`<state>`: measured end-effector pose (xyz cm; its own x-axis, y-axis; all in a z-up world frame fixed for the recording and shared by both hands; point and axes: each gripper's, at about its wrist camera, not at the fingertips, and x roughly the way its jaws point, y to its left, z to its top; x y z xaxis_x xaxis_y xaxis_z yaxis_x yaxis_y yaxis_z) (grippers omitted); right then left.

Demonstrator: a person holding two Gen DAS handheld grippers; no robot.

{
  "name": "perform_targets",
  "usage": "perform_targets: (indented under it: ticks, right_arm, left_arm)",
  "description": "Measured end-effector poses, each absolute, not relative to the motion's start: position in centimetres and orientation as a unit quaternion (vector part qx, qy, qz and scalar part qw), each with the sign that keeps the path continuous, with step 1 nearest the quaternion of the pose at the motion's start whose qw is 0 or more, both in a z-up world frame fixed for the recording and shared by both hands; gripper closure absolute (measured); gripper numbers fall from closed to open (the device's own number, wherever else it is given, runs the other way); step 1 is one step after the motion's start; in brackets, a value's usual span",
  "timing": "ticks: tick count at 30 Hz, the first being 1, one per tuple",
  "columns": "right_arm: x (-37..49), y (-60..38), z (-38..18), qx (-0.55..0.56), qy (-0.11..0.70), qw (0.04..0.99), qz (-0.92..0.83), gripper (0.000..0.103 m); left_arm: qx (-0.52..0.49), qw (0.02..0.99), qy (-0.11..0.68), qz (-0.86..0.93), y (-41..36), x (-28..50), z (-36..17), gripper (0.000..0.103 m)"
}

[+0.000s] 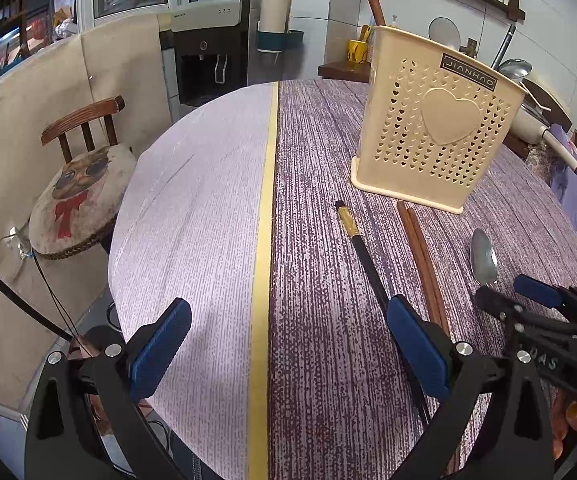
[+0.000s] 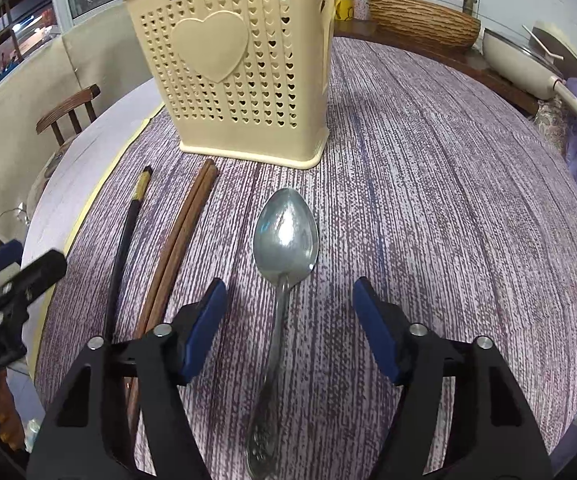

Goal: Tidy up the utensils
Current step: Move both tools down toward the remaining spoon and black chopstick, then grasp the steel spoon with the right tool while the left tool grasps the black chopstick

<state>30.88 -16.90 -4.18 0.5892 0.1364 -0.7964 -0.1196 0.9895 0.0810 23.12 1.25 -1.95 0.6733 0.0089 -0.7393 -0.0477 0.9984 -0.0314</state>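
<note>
A cream utensil holder [image 1: 434,126] with a heart on its front stands on the purple tablecloth; it also shows in the right wrist view [image 2: 244,68]. In front of it lie a black chopstick with a gold band [image 1: 362,252] [image 2: 122,248], a pair of brown wooden chopsticks [image 1: 422,264] [image 2: 176,248] and a metal spoon [image 1: 483,258] [image 2: 284,240]. My right gripper [image 2: 288,328] is open, its jaws on either side of the spoon's handle, just above the table. My left gripper [image 1: 288,344] is open and empty, left of the chopsticks. The right gripper also shows in the left wrist view [image 1: 520,292].
The round table's edge [image 1: 128,208] drops off at the left, with a wooden chair [image 1: 84,184] beside it. A water dispenser [image 1: 208,52] stands behind. A cream pan [image 2: 524,64] and a woven basket [image 2: 420,20] sit on a counter at the far right.
</note>
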Motion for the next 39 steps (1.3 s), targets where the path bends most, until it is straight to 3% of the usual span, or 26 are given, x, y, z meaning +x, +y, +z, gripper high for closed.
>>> perform_targets:
  ticks: [12, 14, 19, 26, 30, 35, 39]
  right_arm:
    - [33.2, -16.1, -4.2, 0.002, 0.445, 0.895, 0.041, 0.056]
    - [33.1, -16.0, -4.2, -0.003, 0.442, 0.896, 0.039, 0.058]
    - [33.1, -16.3, -4.2, -0.002, 0.44, 0.897, 0.04, 0.064]
    - [33.1, -16.5, -4.2, -0.003, 0.438, 0.898, 0.044, 0.064]
    - [33.1, -16.5, -4.3, -0.004, 0.438, 0.898, 0.043, 0.064]
    - [33.1, -16.6, -4.3, -0.004, 0.438, 0.898, 0.044, 0.064]
    - [33.1, -16.6, -4.3, -0.004, 0.437, 0.898, 0.044, 0.064]
  left_arm:
    - [-0.012, 0.914, 0.405, 0.021, 0.7, 24.3, -2.0, 0.01]
    - [-0.007, 0.913, 0.407, 0.02, 0.5, 24.7, -2.0, 0.015]
    - [-0.004, 0.905, 0.426, 0.01, -0.7, 26.7, -2.5, 0.039]
    - [-0.016, 0.897, 0.443, -0.008, -2.0, 28.7, -2.7, 0.048]
    - [-0.02, 0.888, 0.458, -0.011, -2.5, 29.7, -3.5, 0.063]
    - [-0.009, 0.889, 0.458, -0.007, -3.3, 30.5, -3.4, 0.069]
    - [0.002, 0.888, 0.46, -0.001, -3.7, 31.0, -3.4, 0.082]
